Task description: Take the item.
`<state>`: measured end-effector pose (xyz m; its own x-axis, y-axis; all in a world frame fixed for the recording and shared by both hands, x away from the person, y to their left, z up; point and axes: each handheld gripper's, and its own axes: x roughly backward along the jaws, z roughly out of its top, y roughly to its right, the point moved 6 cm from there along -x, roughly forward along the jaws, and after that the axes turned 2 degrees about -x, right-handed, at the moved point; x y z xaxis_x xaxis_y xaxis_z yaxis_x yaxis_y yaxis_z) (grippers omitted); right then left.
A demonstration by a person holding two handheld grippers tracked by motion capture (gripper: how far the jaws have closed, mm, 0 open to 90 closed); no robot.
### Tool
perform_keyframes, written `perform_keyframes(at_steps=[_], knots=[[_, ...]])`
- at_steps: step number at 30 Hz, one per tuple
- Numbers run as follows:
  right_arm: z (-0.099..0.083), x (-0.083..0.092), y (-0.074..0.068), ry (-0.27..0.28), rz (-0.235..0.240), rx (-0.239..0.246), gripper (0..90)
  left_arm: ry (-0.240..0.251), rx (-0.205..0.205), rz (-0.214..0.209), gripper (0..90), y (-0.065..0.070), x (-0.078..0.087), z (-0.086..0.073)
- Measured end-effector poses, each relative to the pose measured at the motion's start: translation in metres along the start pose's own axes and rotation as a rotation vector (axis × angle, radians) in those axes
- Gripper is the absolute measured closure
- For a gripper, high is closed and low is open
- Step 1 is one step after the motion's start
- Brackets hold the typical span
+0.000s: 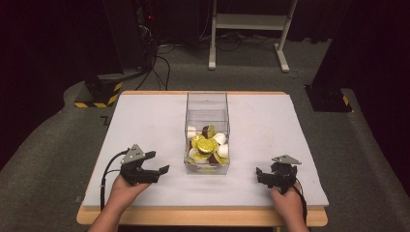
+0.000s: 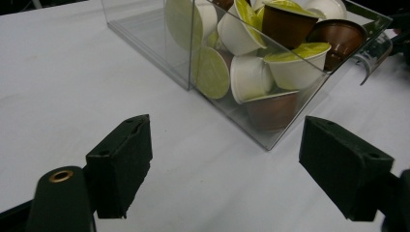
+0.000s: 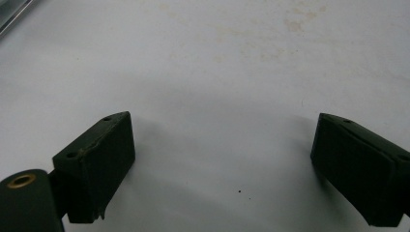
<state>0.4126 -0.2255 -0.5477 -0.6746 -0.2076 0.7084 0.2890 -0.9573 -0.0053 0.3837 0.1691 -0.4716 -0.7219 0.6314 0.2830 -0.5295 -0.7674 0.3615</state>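
Note:
A clear plastic box (image 1: 207, 104) stands in the middle of the white table (image 1: 145, 121), holding several coffee capsules (image 1: 205, 144) with green lids and white or brown bodies. In the left gripper view the box (image 2: 159, 53) lies ahead with the capsules (image 2: 251, 72) pressed against its wall. My left gripper (image 1: 157, 163) is held left of the box, pointing toward it, open with nothing between its jaws. My right gripper (image 1: 260, 175) rests right of the box near the front edge, open over bare table (image 3: 217, 72), nothing between its fingers.
The far half of the box is empty. A white metal stand (image 1: 251, 29) and black cables lie on the grey floor behind the table. Black equipment with yellow striped bases flanks the table at back left and back right.

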Motion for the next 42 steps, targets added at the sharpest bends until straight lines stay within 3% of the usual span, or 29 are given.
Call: perform_keyframes(at_steps=[4, 12, 16, 32, 42], knots=[[0.0, 0.0, 0.0, -0.001, 0.0, -0.002, 8.3, -0.005, -0.019, -0.013, 18.9, 0.007, -0.003, 0.003], [0.0, 0.0, 0.0, 0.0, 0.0, 0.0, 8.3, -0.002, -0.006, -0.027, 17.8, 0.015, -0.008, 0.009], [0.0, 0.0, 0.0, 0.0, 0.0, 0.0, 8.3, -0.004, -0.022, -0.038, 17.8, 0.018, -0.011, 0.012], [0.0, 0.0, 0.0, -0.001, 0.0, -0.003, 8.3, 0.011, 0.0, -0.089, 17.7, 0.032, -0.022, 0.022], [0.0, 0.0, 0.0, -0.001, 0.0, -0.002, 8.3, 0.002, -0.024, -0.114, 17.8, 0.042, -0.03, 0.026]])
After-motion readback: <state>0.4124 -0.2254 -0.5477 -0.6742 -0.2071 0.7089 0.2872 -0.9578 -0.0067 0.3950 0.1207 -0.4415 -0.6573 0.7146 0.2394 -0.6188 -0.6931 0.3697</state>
